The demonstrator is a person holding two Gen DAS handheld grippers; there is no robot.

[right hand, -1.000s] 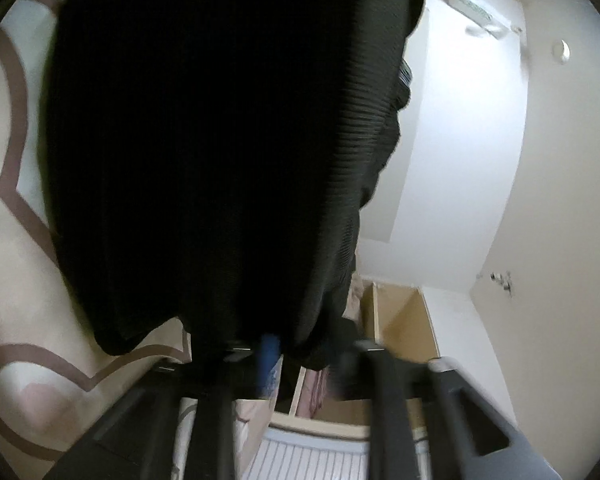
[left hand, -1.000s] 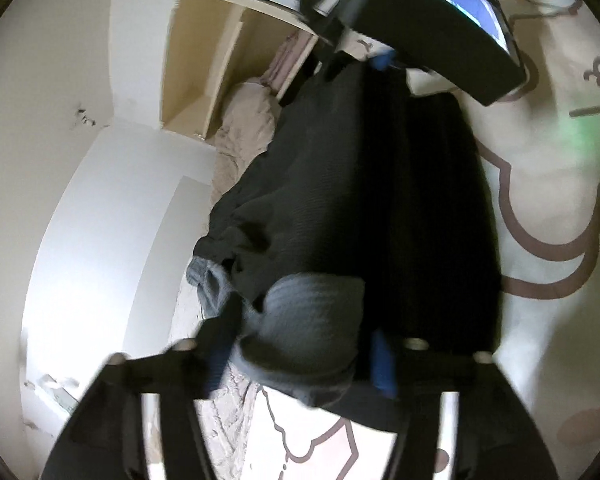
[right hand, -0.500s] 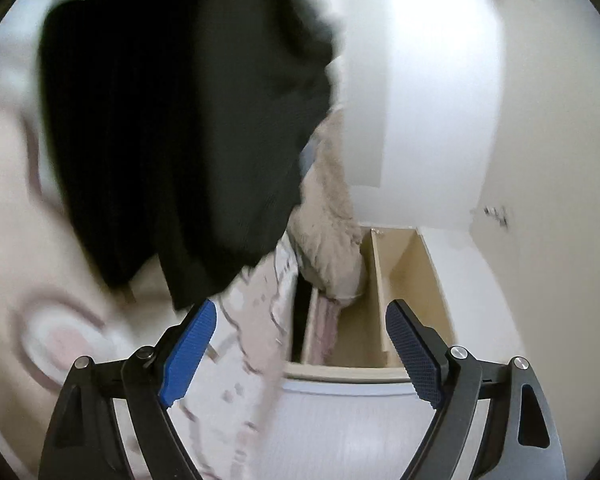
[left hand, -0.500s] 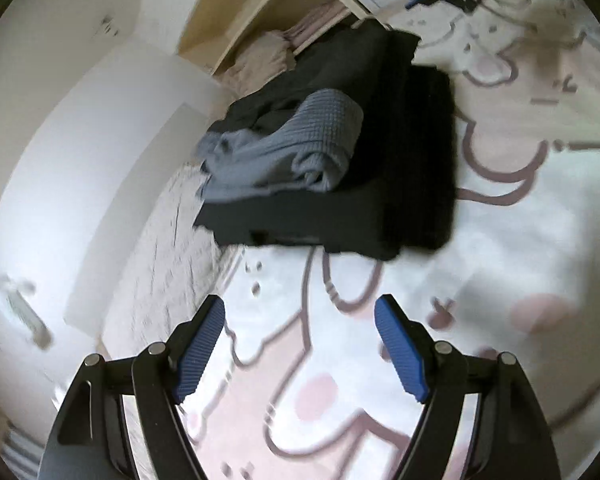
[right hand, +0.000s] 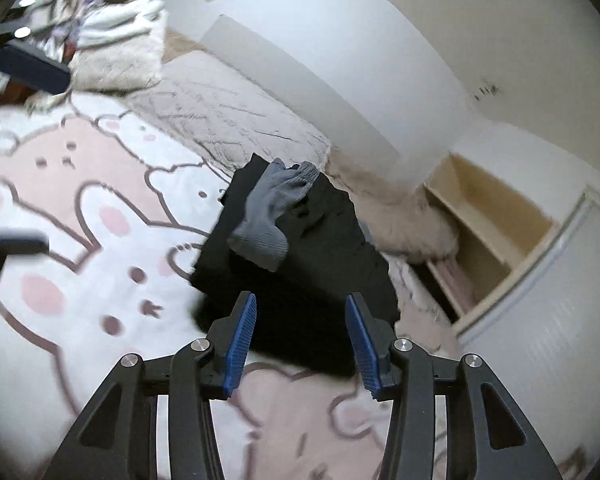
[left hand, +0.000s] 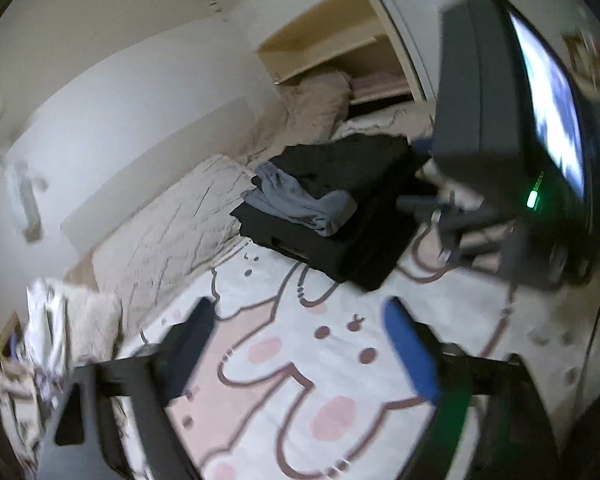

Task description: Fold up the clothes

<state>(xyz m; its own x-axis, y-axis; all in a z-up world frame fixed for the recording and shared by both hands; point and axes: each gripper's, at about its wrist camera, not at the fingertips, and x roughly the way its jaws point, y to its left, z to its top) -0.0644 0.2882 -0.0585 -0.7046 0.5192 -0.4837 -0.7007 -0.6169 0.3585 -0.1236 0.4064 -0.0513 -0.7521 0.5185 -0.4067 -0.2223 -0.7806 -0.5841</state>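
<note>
From the left wrist view, the left tongs (left hand: pixel 300 344) hang over the bedspread (left hand: pixel 340 360), which is printed with pink and white rabbits. Their jaws have just been opening and now stand wide apart with nothing between them. One folded black garment (left hand: pixel 340 236) lies on the bed toward its far edge, well ahead of the fingertips, and one grey knitted piece (left hand: pixel 300 204) lies bunched on top of it. Left of the stack, along the wall-side edge of the bed, lies one pale quilted blanket (left hand: pixel 172 232), with a fluffy white pillow (left hand: pixel 88 320) at the near left. Beyond the stack is one open wooden cabinet (left hand: pixel 332 44); pale bedding is bundled at its mouth, though what lies deeper inside is too blurred to tell. The right tongs' body, with its lit screen (left hand: pixel 548 112), fills the upper right.

From the right wrist view, the right tongs (right hand: pixel 300 340) hover above the near edge of the same black garment (right hand: pixel 300 280), jaws parted and empty after just closing partway; the blue pads (right hand: pixel 240 336) touch no cloth. The grey piece (right hand: pixel 272 216) lies on the garment's far half. The cabinet (right hand: pixel 492 240) stands at right, showing two compartments, pinkish fabric in the lower one. A fingertip of the left tongs (right hand: pixel 12 244) enters from the left edge.
</note>
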